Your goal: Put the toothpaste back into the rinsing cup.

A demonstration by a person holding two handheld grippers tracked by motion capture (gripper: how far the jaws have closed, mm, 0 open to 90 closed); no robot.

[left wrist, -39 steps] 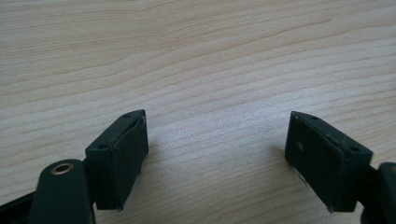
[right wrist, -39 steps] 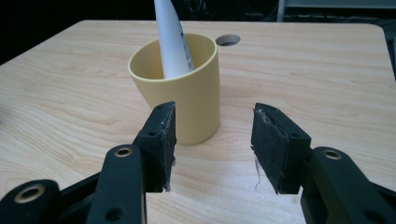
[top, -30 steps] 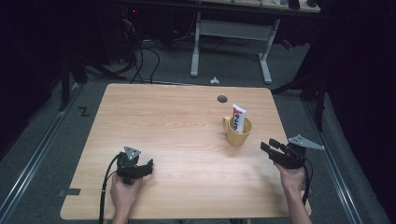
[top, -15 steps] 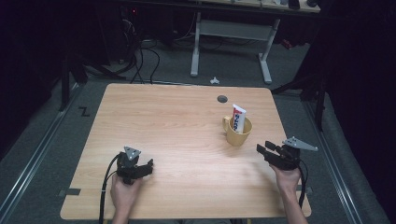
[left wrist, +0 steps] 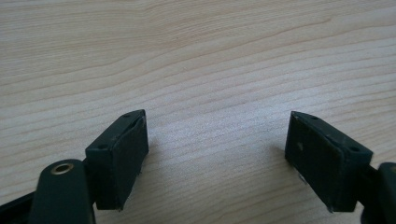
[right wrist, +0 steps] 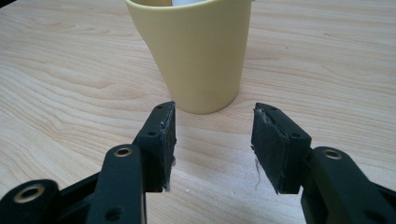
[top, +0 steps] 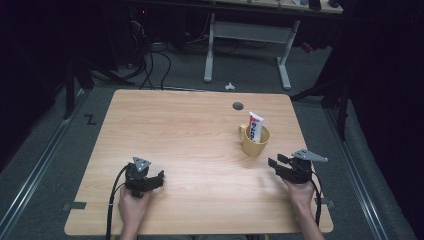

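Right gripper (right wrist: 212, 140): jaws parted about halfway, nothing between the pads, aimed at the yellow mug (right wrist: 196, 51) just ahead, not touching it. Mug upright on the wooden bench (top: 180, 130), right of centre, handle to the left in the high view, with a white toothpaste tube (top: 255, 126) standing inside. Left gripper (left wrist: 219, 158): jaws wide apart and empty, low over bare bench at the near left, well apart from the mug.
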